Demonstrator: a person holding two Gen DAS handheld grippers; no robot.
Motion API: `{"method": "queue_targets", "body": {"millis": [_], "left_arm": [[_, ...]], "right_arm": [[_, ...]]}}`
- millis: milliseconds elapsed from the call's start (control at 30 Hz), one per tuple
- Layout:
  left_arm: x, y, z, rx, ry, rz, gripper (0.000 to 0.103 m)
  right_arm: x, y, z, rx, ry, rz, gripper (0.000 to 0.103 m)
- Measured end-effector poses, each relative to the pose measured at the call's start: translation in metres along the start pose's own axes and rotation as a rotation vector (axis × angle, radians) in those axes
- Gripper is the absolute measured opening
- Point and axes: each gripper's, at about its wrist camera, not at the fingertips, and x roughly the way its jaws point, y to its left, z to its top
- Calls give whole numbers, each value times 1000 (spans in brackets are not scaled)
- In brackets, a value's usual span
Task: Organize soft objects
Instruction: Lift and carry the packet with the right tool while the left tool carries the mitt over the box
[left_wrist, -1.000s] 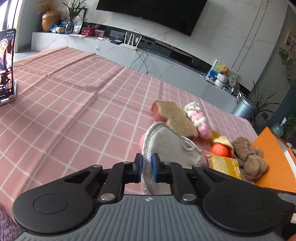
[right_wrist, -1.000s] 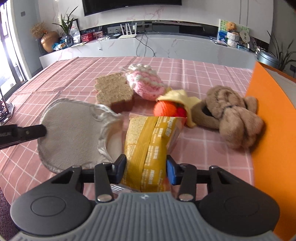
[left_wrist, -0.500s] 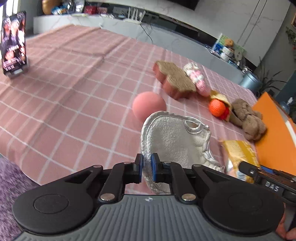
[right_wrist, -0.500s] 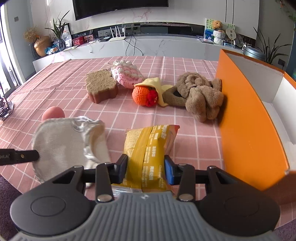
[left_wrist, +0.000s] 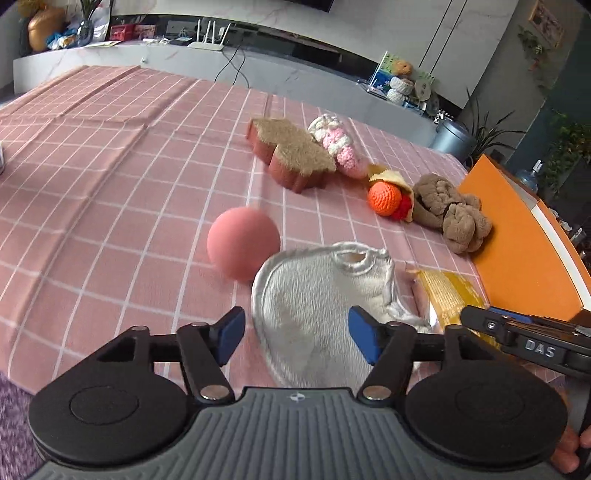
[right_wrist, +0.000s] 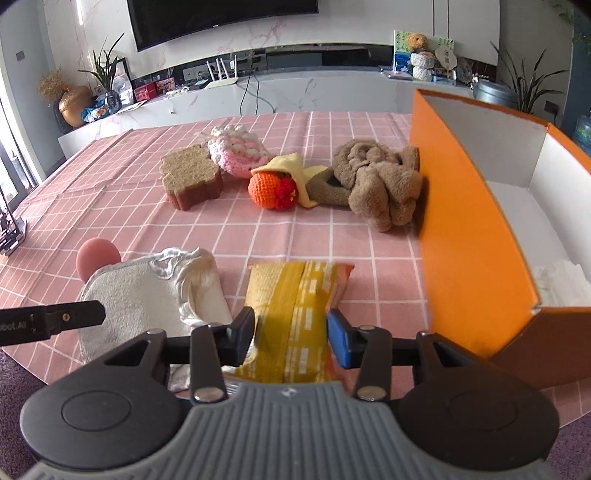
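Left gripper (left_wrist: 297, 338) jaws opening, pads now clear of the white pad (left_wrist: 314, 295) it pinched a moment ago; pad released near the table's front edge, beside the pink ball (left_wrist: 243, 248), well short of the orange box (right_wrist: 469, 236). Right gripper (right_wrist: 291, 332) stays clamped on the yellow packet (right_wrist: 295, 295), beside the box. Judgement: pad merely repositioned; packet likely boxed next.

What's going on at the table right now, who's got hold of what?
A person is sorting soft things on the pink checked tablecloth with two handheld grippers. The left gripper is opening its jaws around the grey-white mitt, whose edge lies between the pads without being pressed. The right gripper is clamped on the yellow packet, next to the orange box. The pink ball, sponge and brown plush lie untouched.
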Motion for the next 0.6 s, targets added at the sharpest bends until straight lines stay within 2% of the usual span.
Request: {"method": "queue_targets", "body": {"millis": [67, 200, 267, 367, 433, 467, 533, 600], "left_arm": [[6, 2, 4, 11, -10, -10, 77], [23, 5, 9, -10, -3, -44, 76], [31, 3, 8, -11, 12, -39, 76], [38, -3, 5, 0, -1, -36, 72], [42, -10, 5, 27, -11, -36, 58], [43, -14, 4, 44, -17, -22, 54], [47, -22, 4, 87, -28, 10, 38], [51, -28, 5, 130, -41, 46, 28]], "right_arm": [[-2, 1, 1, -12, -16, 14, 55], [7, 0, 1, -22, 8, 6, 57], [15, -2, -1, -9, 31, 0, 67], [25, -1, -4, -3, 53, 8, 70], [30, 1, -5, -16, 55, -7, 70], [32, 1, -5, -20, 57, -16, 66], [35, -1, -5, -17, 62, -22, 61], [38, -6, -3, 18, 70, -5, 60]]}}
